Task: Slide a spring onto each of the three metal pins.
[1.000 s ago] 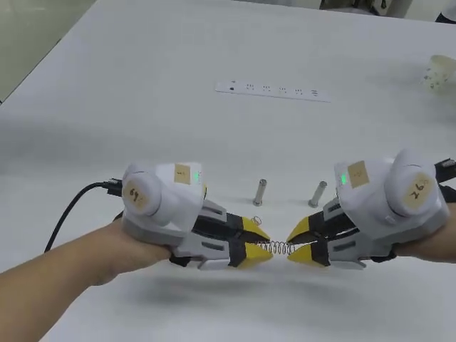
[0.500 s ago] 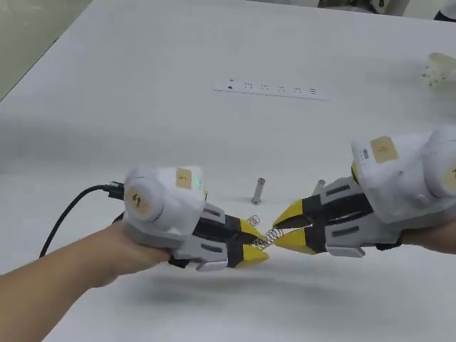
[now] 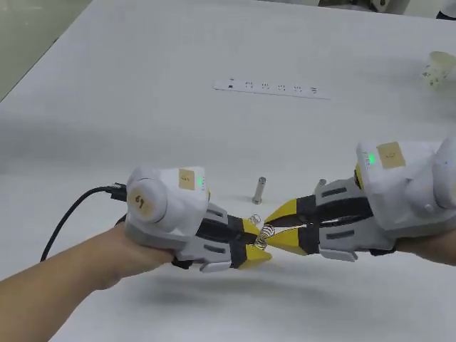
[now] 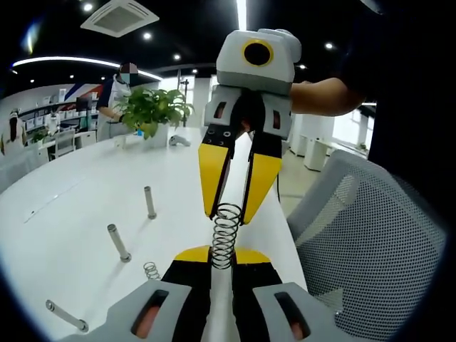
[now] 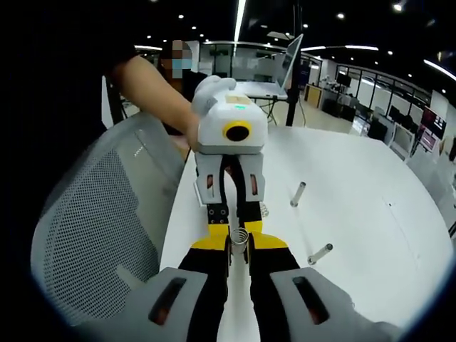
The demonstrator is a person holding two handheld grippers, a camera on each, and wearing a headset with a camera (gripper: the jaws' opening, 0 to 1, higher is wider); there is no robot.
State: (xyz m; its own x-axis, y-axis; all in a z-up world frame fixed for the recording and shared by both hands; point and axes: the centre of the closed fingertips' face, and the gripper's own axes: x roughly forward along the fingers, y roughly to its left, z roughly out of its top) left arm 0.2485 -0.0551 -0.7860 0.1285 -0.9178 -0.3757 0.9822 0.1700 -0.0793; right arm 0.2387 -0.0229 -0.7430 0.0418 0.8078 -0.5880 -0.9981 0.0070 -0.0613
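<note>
While both claws meet low over the white table [image 3: 142, 107], the left claw [image 3: 257, 249] is pinched almost shut on the near end of a spring [image 4: 226, 234]. The right claw [image 4: 230, 214] faces it tip to tip. Its jaws stand about a coil's width apart around the far end, and by the look of it they are gripping. The spring bridges the two tips in the air, clear of every pin. Just beyond the tips stands one upright pin [image 3: 261, 191]; a second pin [image 3: 322, 184] peeps out behind the right claw.

I judge the spring to be featherlight, thin-wired and soft along its length. It is apt to bow sideways or flick out of smooth jaws. It is best taken across its side, a few coils back from one end, with light pressure, so the open mouth stays free to go over a pin.

The head view gives the long power strip [image 3: 271, 89] far beyond both claws. The left gripper view brings in a third pin [image 4: 64, 315] lying flat to the left of the left claw's jaws. It also brings in a loose spring [image 4: 150, 270] on the table just beside them.
</note>
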